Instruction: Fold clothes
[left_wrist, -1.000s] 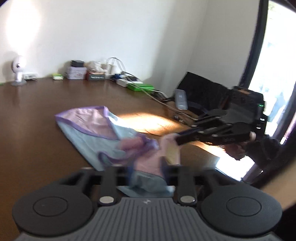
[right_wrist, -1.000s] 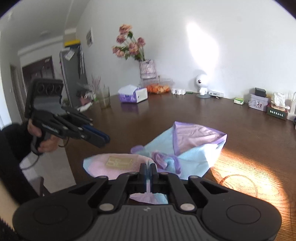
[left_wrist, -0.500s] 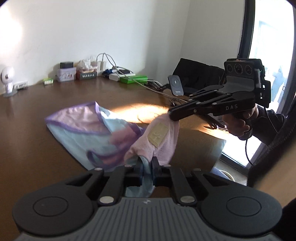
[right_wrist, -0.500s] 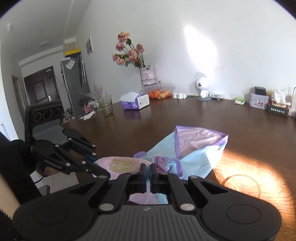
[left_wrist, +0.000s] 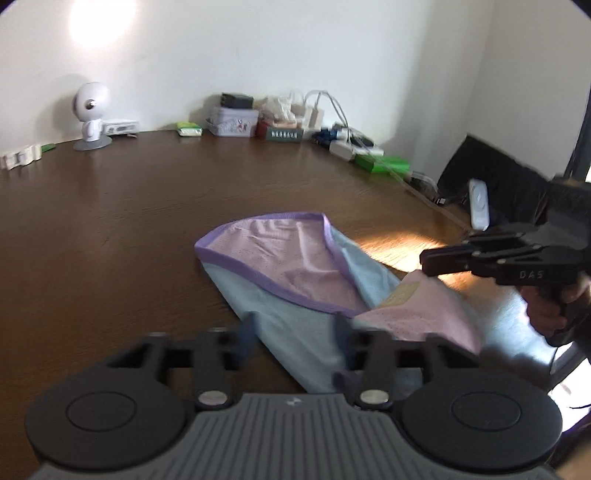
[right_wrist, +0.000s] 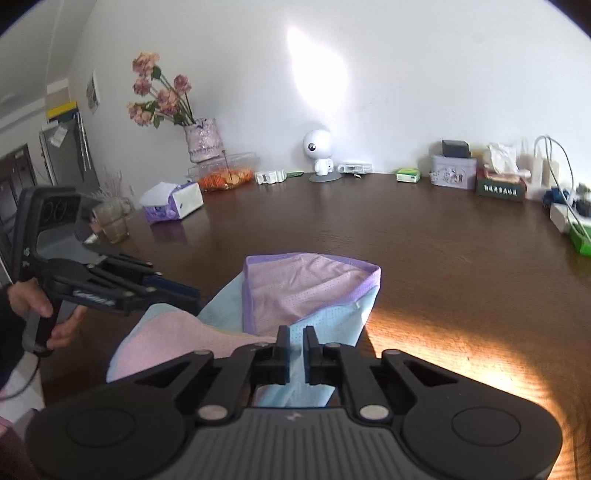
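A pink, light-blue and purple-trimmed garment (left_wrist: 295, 269) is lying partly folded on a dark wooden table (left_wrist: 110, 221), near its front edge, with a pink flap turned over one end. The left gripper (left_wrist: 291, 332) is hovering just above the blue cloth, its fingers spread wide and gripping nothing. The right gripper (right_wrist: 294, 341) is poised over the same cloth with its fingers slightly apart, and nothing is pinched between them. A person's hand (right_wrist: 55, 317) is gripping the left tool's handle. A small white robot figure (right_wrist: 319, 155) and a vase of flowers (right_wrist: 201, 142) are standing by the far wall.
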